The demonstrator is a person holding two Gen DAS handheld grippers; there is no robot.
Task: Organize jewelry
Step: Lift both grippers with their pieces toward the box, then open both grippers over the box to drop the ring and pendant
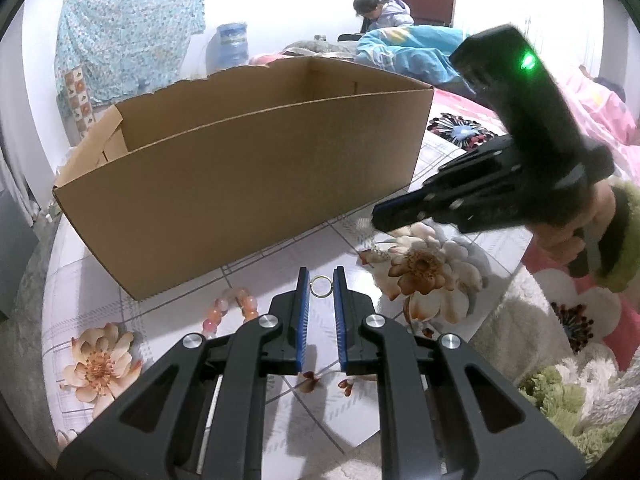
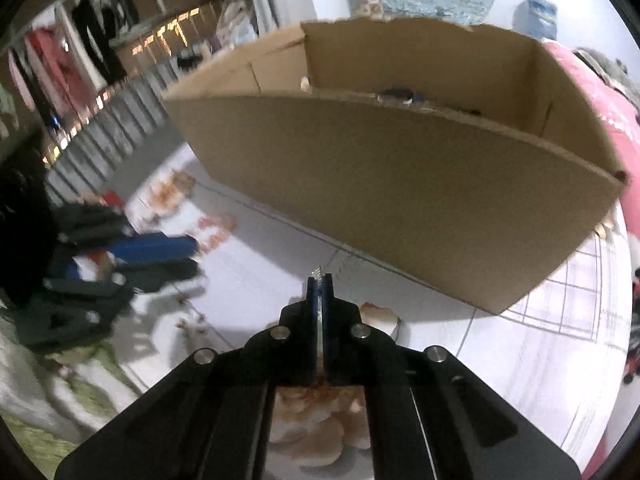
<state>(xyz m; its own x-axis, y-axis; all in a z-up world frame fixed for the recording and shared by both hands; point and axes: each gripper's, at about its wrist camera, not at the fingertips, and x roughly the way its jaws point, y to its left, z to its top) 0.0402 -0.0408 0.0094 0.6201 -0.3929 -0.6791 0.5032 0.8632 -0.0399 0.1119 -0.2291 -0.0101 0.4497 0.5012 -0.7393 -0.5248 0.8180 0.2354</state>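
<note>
Jewelry is what we are sorting here, on a round table (image 1: 280,264) covered in a floral-print cloth, with a long open cardboard box (image 1: 248,176) standing across the far side. We hold the left gripper (image 1: 321,286) close to the cloth in front of the box, its blue-padded jaws nearly together and pinching a small gold ring (image 1: 320,286) by its sides. Just left of those jaws lies a bracelet of pink and orange beads (image 1: 234,308), partly hidden behind the gripper's black frame. We hold the right gripper (image 2: 319,280) off to the right, near the box's front wall, angled downward with its jaws pressed tight together; a thin silvery piece, possibly a chain (image 2: 318,271), pokes out at their tips, though the view is too blurred to be sure. Inside the box, a few dark and silvery items (image 2: 396,96) rest on the bottom.
</note>
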